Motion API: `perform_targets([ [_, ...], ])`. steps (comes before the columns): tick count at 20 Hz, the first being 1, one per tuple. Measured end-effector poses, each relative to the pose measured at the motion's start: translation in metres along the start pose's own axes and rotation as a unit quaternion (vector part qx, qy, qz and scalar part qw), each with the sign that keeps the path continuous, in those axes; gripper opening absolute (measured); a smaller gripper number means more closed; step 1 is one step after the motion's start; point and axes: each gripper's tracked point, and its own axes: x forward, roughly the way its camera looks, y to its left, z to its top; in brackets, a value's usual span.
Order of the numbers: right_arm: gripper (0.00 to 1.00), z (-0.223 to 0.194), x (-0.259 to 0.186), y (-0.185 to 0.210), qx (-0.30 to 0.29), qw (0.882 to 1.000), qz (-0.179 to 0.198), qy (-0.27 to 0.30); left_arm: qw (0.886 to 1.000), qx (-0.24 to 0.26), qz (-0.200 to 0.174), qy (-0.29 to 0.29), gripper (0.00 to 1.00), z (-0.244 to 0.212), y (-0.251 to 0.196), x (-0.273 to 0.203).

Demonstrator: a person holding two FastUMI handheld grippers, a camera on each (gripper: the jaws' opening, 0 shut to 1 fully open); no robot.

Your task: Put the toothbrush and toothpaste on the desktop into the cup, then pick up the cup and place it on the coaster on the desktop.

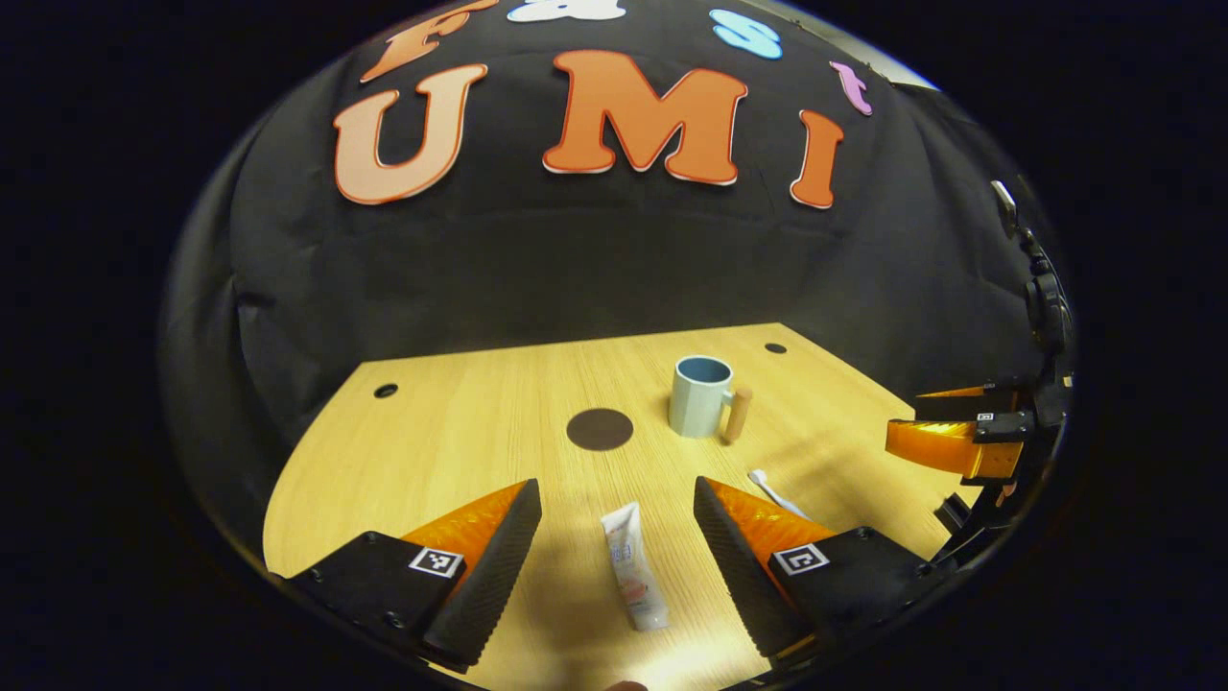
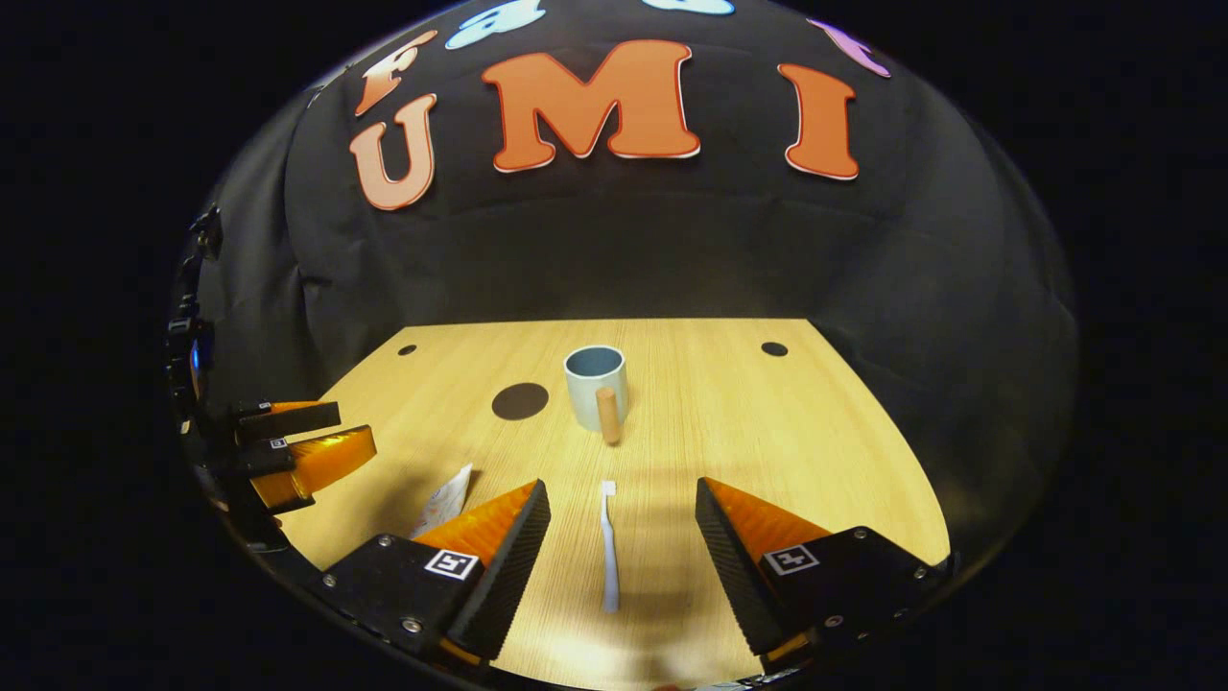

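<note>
A white toothpaste tube (image 1: 633,566) lies on the wooden desktop (image 1: 460,432) between the spread fingers of my left gripper (image 1: 619,499), which is open and hovers above it. A pale blue cup (image 1: 700,393) with a wooden handle stands upright farther back, next to a dark round coaster (image 1: 600,429). In the right gripper view a white toothbrush (image 2: 608,547) lies lengthwise between the fingers of my open right gripper (image 2: 624,499). The cup (image 2: 596,386) and coaster (image 2: 520,401) stand beyond it, and the toothpaste (image 2: 443,501) peeks out at the left.
The other gripper (image 1: 959,441) shows at the right edge of the left gripper view, and likewise (image 2: 297,451) at the left edge of the right gripper view. Small dark holes (image 1: 386,391) mark the desktop's far corners. The black cloth wall rises behind the desk.
</note>
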Motion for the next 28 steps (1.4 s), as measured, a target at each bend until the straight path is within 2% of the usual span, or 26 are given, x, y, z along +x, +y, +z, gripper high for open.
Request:
perform_targets([
  [8, 0.82, -0.039, 0.035, 0.019, -0.027, 0.993, 0.025, 0.108, 0.994, -0.02, -0.027, 0.105, 0.99, -0.042, -0.006, 0.03],
  [15, 0.82, -0.028, 0.03, 0.015, -0.051, 0.984, 0.035, 0.168, 0.981, -0.048, -0.042, 0.184, 0.99, -0.076, -0.01, 0.059],
  [17, 0.77, -0.026, 0.03, 0.016, -0.05, 0.98, 0.041, 0.19, 0.978, -0.052, -0.044, 0.2, 0.96, -0.086, -0.014, 0.07],
  [18, 0.71, -0.025, 0.031, 0.014, -0.051, 0.978, 0.04, 0.198, 0.976, -0.051, -0.043, 0.206, 0.96, -0.09, -0.015, 0.074],
  [19, 0.74, -0.024, 0.032, 0.013, -0.053, 0.977, 0.038, 0.204, 0.975, -0.05, -0.041, 0.212, 0.96, -0.093, -0.014, 0.078],
  [20, 0.7, -0.022, 0.032, 0.014, -0.052, 0.976, 0.038, 0.21, 0.974, -0.048, -0.04, 0.219, 0.96, -0.096, -0.014, 0.08],
  [21, 0.71, -0.017, 0.032, 0.014, -0.048, 0.974, 0.04, 0.218, 0.972, -0.047, -0.037, 0.226, 0.96, -0.098, -0.012, 0.082],
  [22, 0.63, -0.013, 0.031, 0.012, -0.044, 0.972, 0.042, 0.225, 0.971, -0.048, -0.031, 0.231, 0.93, -0.1, -0.01, 0.086],
  [23, 0.61, -0.009, 0.032, 0.012, -0.039, 0.971, 0.041, 0.234, 0.968, -0.054, -0.032, 0.243, 0.94, -0.105, -0.012, 0.086],
  [24, 0.55, -0.005, 0.032, 0.013, -0.036, 0.97, 0.041, 0.239, 0.966, -0.057, -0.033, 0.252, 0.84, -0.109, -0.013, 0.085],
  [26, 0.45, -0.001, 0.035, 0.018, -0.028, 0.967, 0.045, 0.249, 0.96, -0.071, -0.038, 0.267, 0.81, -0.114, -0.017, 0.08],
  [28, 0.42, -0.009, 0.043, 0.02, -0.027, 0.964, 0.042, 0.262, 0.955, -0.086, -0.038, 0.282, 0.78, -0.117, -0.019, 0.075],
])
